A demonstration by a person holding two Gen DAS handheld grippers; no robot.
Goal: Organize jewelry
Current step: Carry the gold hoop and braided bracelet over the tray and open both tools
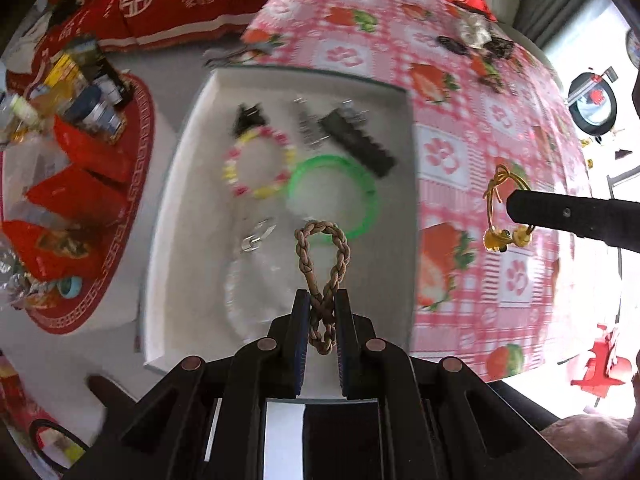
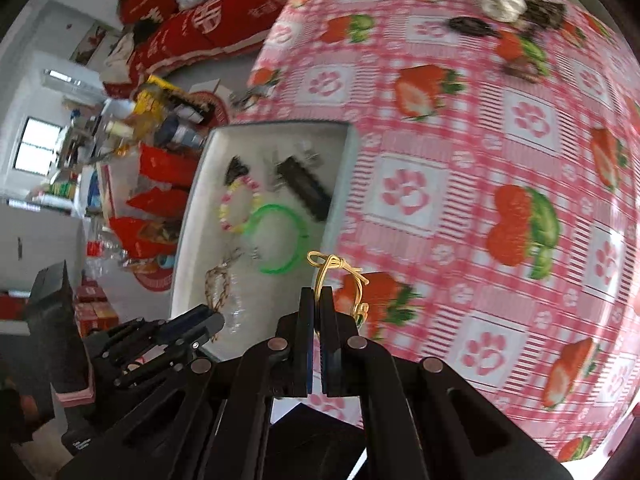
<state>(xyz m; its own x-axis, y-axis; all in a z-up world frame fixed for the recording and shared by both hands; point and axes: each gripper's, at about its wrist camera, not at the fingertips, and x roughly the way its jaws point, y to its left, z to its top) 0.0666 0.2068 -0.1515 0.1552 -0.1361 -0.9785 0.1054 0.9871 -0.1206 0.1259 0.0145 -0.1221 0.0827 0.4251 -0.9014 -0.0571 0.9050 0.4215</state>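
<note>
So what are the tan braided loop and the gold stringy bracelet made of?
The tan braided loop, pinched in the left gripper, looks like matte woven cord: its plaited strands show. The gold stringy bracelet, held by the right gripper, seems a shiny thin elastic or wire, knotted, with glossy amber beads, perhaps glass or plastic.

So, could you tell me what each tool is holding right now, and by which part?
The left tool pinches the braided tan bracelet at its crossed lower end; the right tool grips the yellow cord bracelet on its thin loop.
</note>
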